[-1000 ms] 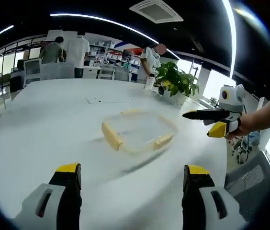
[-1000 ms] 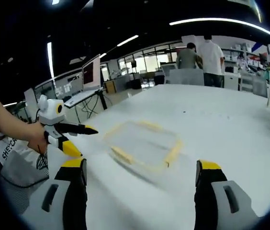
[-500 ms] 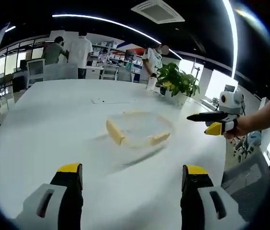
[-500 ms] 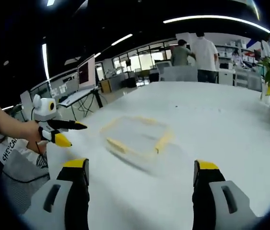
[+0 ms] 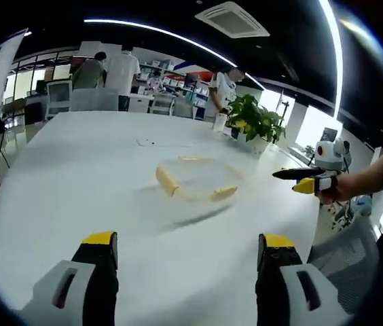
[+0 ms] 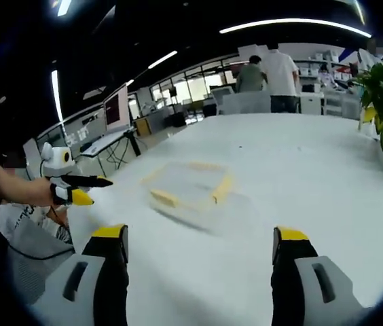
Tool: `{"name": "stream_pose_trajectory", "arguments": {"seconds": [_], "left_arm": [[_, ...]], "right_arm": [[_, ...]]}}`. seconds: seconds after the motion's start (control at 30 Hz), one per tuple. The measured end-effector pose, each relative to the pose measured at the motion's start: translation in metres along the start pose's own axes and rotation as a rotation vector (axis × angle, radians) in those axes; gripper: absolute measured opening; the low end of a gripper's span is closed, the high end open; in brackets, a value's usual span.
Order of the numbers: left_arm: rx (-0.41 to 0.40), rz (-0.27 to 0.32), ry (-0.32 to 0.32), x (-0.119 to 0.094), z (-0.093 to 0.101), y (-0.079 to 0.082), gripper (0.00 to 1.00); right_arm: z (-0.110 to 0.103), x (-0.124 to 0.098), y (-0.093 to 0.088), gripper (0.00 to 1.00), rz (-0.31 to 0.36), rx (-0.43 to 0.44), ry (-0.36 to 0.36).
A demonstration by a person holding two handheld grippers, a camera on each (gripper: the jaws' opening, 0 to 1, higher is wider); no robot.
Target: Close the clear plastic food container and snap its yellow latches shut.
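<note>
Clear plastic food container [image 5: 195,183] with yellow latches [image 5: 168,181] lies mid-way across the white table [image 5: 76,176], lid on it, well apart from both my grippers. My left gripper [image 5: 188,252]: jaws apart, holding nothing. My right gripper [image 6: 199,246]: jaws apart, holding nothing. Potted plant [image 5: 251,119] stands beyond the container; people stand at the table's far end.
</note>
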State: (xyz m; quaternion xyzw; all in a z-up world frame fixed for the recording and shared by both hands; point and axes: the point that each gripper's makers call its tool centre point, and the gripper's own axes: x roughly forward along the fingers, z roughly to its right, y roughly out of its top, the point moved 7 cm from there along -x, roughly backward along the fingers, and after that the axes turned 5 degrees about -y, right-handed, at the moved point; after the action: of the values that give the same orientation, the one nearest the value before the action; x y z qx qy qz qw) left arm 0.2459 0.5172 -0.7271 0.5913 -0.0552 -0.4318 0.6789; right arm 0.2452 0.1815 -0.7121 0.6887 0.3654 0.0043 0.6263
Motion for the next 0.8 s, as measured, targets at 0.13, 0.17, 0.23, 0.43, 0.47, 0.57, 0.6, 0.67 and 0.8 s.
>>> {"name": "stream_pose_trajectory", "arguments": {"seconds": [0.13,0.17,0.23,0.43,0.47,0.57,0.6,0.67,0.8], "left_arm": [[-0.009,0.004,0.013,-0.008,0.000,-0.004,0.81],[-0.010,0.005,0.016,-0.010,0.000,-0.005,0.81],[-0.015,0.007,0.022,-0.015,0.000,-0.007,0.81],[-0.017,0.017,0.031,-0.030,0.009,-0.011,0.81],[-0.018,0.018,0.032,-0.031,0.011,-0.011,0.81],[-0.021,0.024,0.032,-0.038,0.019,-0.015,0.81],[-0.022,0.024,0.031,-0.039,0.020,-0.016,0.81],[-0.017,0.022,0.029,-0.042,0.026,-0.020,0.81],[-0.027,0.020,0.028,-0.049,0.034,-0.026,0.80]], "right_arm": [[-0.003,-0.006,0.001,0.85,0.009,0.010,-0.004],[-0.004,-0.007,0.000,0.85,0.007,0.011,-0.004],[-0.005,-0.009,0.001,0.85,0.012,0.009,-0.005],[-0.010,-0.023,0.003,0.84,0.040,0.031,-0.019],[-0.012,-0.025,0.002,0.84,0.045,0.037,-0.020],[-0.018,-0.033,-0.001,0.84,0.049,0.043,-0.020],[-0.020,-0.037,-0.002,0.84,0.052,0.043,-0.018],[-0.023,-0.042,-0.006,0.84,0.057,0.061,-0.017],[-0.029,-0.055,-0.010,0.84,0.093,0.136,-0.018]]}}
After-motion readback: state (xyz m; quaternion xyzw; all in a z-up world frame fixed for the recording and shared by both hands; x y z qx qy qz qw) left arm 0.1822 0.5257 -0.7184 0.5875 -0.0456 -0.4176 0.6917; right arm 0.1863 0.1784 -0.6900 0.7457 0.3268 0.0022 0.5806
